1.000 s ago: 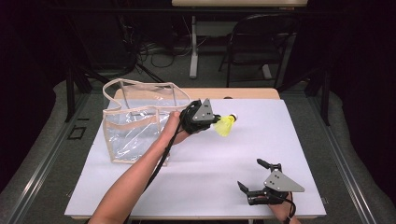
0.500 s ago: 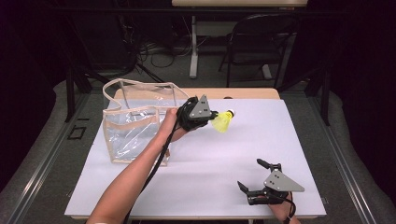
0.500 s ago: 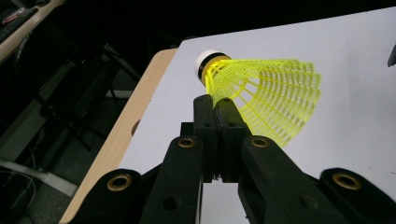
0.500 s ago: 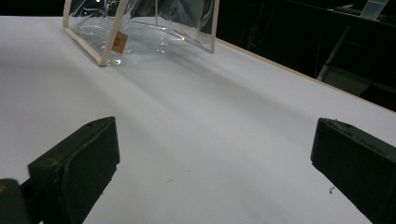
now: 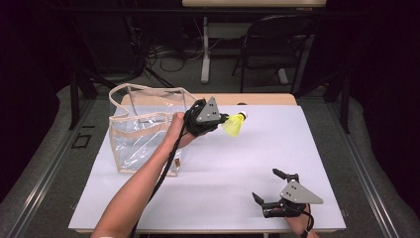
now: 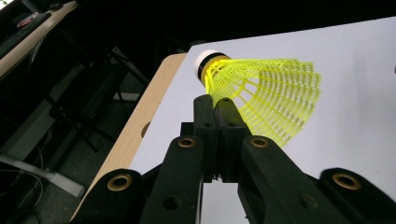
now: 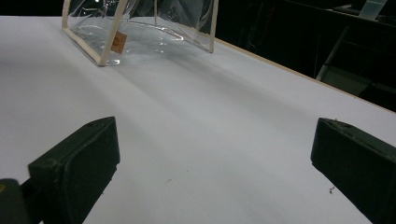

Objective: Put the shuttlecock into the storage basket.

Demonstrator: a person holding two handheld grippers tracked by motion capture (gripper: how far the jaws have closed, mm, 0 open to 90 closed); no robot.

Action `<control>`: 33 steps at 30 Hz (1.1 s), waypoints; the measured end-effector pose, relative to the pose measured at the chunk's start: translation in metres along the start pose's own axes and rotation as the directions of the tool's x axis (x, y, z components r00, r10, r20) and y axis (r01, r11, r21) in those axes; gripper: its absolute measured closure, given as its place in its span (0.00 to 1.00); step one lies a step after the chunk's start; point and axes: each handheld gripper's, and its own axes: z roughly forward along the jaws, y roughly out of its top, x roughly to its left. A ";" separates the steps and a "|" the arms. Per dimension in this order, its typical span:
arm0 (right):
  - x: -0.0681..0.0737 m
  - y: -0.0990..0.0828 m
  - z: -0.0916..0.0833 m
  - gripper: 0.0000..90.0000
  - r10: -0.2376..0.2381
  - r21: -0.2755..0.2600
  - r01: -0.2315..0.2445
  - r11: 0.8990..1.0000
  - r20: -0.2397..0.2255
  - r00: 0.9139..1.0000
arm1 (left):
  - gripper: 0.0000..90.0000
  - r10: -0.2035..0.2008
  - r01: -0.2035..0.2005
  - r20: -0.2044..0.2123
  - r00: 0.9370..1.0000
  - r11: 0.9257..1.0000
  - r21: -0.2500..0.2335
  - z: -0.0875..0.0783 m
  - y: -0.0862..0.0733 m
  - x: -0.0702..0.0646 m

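Shuttlecock (image 6: 261,95) pinched by skirt in closed left tongs (image 6: 215,105); right tongs (image 7: 210,163) gaping, empty.

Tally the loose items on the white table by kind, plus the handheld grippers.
Yellow shuttlecock: 1
Clear bag: 1
Handheld grippers: 2, left gripper and right gripper
Total: 4

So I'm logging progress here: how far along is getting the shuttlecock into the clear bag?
Done: the left gripper is shut on the yellow shuttlecock, pinching its skirt edge, lifted off the white table.
In hand: carrying it beside the clear bag.
Left: placing it inside and releasing. The right gripper rests open, empty.
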 end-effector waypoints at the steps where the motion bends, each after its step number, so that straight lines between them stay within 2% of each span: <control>1: 0.000 0.000 0.000 0.01 0.000 0.000 0.000 1.000 0.000 1.000 | 0.99 -0.003 0.003 -0.001 1.000 1.000 -0.003 -0.001 0.000 0.000; 33: 0.000 0.000 0.000 0.01 -0.004 0.000 0.004 1.000 0.001 1.000 | 0.99 -0.009 0.007 -0.055 0.998 1.000 -0.030 -0.019 0.004 0.014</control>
